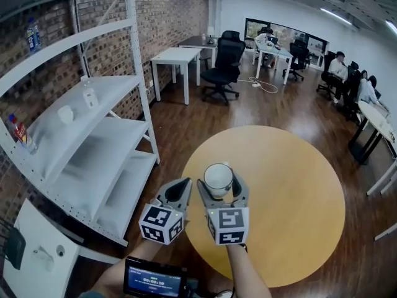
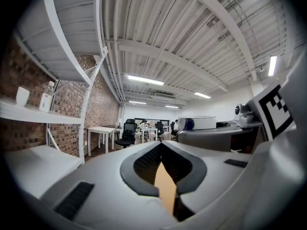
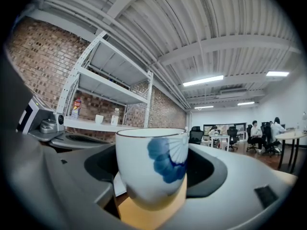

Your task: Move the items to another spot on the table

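Our right gripper [image 1: 220, 182] clamps the cup [image 3: 152, 169] near ten o'clock on the table [image 1: 291, 203]; our left gripper [image 1: 184, 185], jaws together, holds nothing. Slackening risks a fall.

A white metal shelf rack [image 1: 93, 135] stands against the red brick wall [image 1: 167, 17]. Beyond the rack, along that wall, sit a white desk [image 1: 177, 58] and a black office chair [image 1: 224, 67]. To the rack's right a round wooden table [image 1: 298, 197] stands on the dark plank floor [image 1: 279, 110]. Far past the rack, people [image 1: 339, 67] sit at desks before what may be a window [image 1: 282, 33]. Strip lights [image 1: 338, 16] run across the white ribbed ceiling [image 3: 216, 42].
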{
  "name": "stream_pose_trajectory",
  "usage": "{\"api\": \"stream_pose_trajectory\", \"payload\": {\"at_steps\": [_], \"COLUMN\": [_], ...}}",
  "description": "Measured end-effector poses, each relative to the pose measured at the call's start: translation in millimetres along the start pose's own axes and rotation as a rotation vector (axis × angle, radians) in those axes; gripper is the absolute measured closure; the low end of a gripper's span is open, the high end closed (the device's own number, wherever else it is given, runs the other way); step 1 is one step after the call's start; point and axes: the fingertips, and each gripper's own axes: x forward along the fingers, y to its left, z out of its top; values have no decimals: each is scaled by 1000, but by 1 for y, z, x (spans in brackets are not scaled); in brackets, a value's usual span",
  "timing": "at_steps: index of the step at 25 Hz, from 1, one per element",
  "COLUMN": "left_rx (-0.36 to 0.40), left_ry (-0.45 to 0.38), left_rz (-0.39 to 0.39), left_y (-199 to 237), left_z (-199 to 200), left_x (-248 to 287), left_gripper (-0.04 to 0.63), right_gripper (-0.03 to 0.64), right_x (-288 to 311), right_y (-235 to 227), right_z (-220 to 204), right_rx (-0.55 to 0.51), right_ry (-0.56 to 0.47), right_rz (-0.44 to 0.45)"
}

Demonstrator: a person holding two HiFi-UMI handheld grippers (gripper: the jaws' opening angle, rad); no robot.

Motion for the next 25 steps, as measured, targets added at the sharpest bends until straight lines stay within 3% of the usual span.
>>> {"api": "stream_pose_trajectory", "payload": {"at_steps": [11,25], "left_rx": [-17,-27], "left_ry": [10,98], "left_rz": [36,-9], "left_y": [61,93], "left_z": [-23,-102], "left_x": [1,28], "left_gripper": [592,592], "right_gripper": [229,229], "right_x": [55,93], "right_y": [43,54], "right_z": [-29,-132], "right_rx": [21,74], "right_ry": [1,87], "right_rz": [54,40]}}
